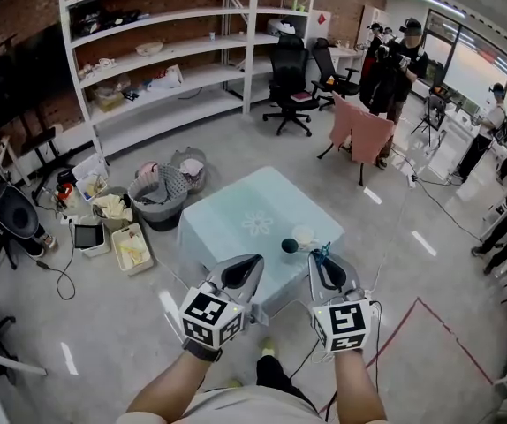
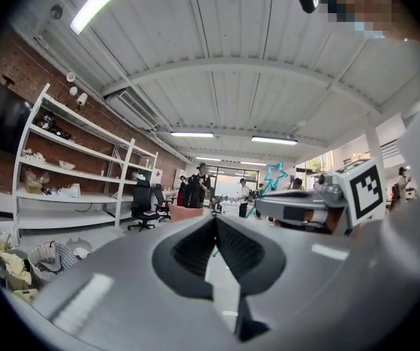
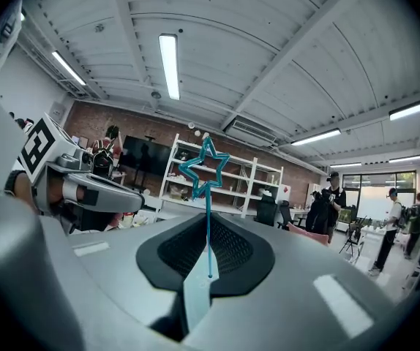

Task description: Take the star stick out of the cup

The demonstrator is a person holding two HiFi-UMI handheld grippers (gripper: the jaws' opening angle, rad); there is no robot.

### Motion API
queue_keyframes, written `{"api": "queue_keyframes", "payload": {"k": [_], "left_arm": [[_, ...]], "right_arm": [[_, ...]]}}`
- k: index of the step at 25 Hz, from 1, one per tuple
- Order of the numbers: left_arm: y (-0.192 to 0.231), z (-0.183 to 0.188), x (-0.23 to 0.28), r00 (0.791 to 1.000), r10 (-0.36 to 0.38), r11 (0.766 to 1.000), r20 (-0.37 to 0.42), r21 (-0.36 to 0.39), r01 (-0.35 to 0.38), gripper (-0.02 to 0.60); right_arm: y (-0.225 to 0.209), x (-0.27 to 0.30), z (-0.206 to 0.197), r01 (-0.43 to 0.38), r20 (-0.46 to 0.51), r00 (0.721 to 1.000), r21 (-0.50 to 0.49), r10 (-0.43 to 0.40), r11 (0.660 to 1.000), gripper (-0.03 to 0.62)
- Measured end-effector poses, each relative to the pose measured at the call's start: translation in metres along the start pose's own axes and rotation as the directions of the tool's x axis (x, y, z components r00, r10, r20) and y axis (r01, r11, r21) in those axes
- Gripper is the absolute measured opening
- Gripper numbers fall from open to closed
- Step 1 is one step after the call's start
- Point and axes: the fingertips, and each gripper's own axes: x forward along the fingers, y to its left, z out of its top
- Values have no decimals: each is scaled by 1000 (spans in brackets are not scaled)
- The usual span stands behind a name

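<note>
A thin teal stick topped with an open star stands upright between the jaws of my right gripper, which is shut on it. In the head view the star stick pokes up from the right gripper, clear of the dark teal cup that stands on the pale table just to its left. My left gripper hovers over the table's near edge, jaws together with nothing in them. From the left gripper view, the right gripper and the star show at right.
A small whitish round container sits behind the cup. Laundry baskets and bins crowd the floor left of the table. White shelving, office chairs and several people stand farther back.
</note>
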Motion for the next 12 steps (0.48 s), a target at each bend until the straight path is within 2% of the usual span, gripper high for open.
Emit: {"api": "queue_keyframes", "payload": {"k": [12], "left_arm": [[1, 5, -11, 1000, 12, 1000, 10, 18, -12, 6]], "right_arm": [[9, -5, 6, -6, 9, 1000, 5, 6, 1000, 26]]}}
